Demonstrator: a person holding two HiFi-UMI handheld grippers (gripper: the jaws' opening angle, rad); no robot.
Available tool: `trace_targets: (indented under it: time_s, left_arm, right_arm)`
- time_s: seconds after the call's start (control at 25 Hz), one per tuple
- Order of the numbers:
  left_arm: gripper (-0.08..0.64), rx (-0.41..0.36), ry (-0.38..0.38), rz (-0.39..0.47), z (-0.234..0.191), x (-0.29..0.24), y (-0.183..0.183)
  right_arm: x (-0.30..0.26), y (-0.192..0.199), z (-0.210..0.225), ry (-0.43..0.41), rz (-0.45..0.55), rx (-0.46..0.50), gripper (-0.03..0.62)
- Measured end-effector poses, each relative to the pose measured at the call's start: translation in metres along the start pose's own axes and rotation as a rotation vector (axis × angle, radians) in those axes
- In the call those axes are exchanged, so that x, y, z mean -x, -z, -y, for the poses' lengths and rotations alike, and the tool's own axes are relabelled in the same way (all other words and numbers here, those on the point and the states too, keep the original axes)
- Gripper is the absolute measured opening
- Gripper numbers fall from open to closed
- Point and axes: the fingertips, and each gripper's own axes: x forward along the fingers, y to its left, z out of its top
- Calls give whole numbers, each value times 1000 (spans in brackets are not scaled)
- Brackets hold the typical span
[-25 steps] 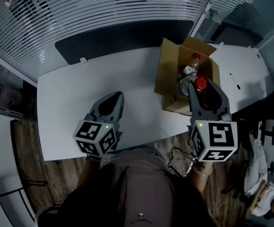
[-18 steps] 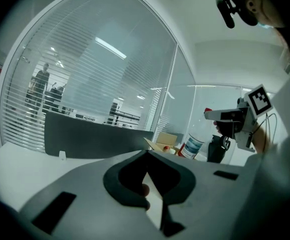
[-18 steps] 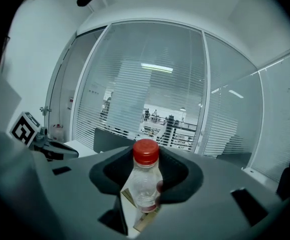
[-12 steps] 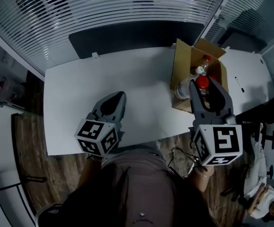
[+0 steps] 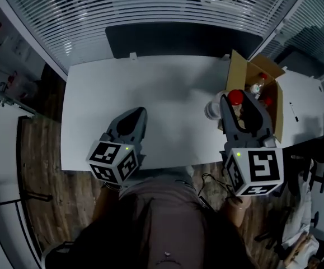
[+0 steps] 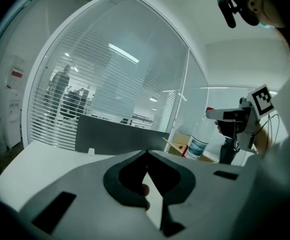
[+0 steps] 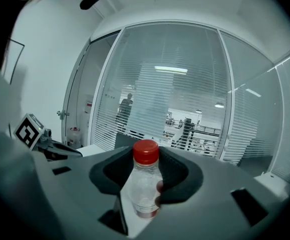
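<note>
Looking steeply down, the head view shows the right gripper (image 5: 237, 102) clenched on a clear plastic bottle (image 5: 235, 97) with a red cap, held at the left wall of an open cardboard box (image 5: 239, 72) that stands on the white table (image 5: 150, 88). Other red-capped bottles (image 5: 261, 78) stand inside the box. The left gripper (image 5: 135, 114) hangs over the table's near edge, well apart from the box.

Left gripper view: the jaws meet at their tips, closed with nothing between them. Beyond them, to the right, the other gripper holds the bottle upright, with the box just behind it.

Right gripper view: the jaws clamp the bottle below its cap. The bottle stands upright between them, its cap rising above the jaw pads. The left gripper shows at the left edge, and a glass partition with blinds (image 7: 160, 99) fills the background.
</note>
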Motion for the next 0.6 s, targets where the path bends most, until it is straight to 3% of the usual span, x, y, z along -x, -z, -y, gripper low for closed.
trace_targets:
  time_s: [0.6]
  left_arm:
    - [9,51,-191,38,-68,47,2]
  right_arm:
    - [-71,6,-93,-251,3,7,169]
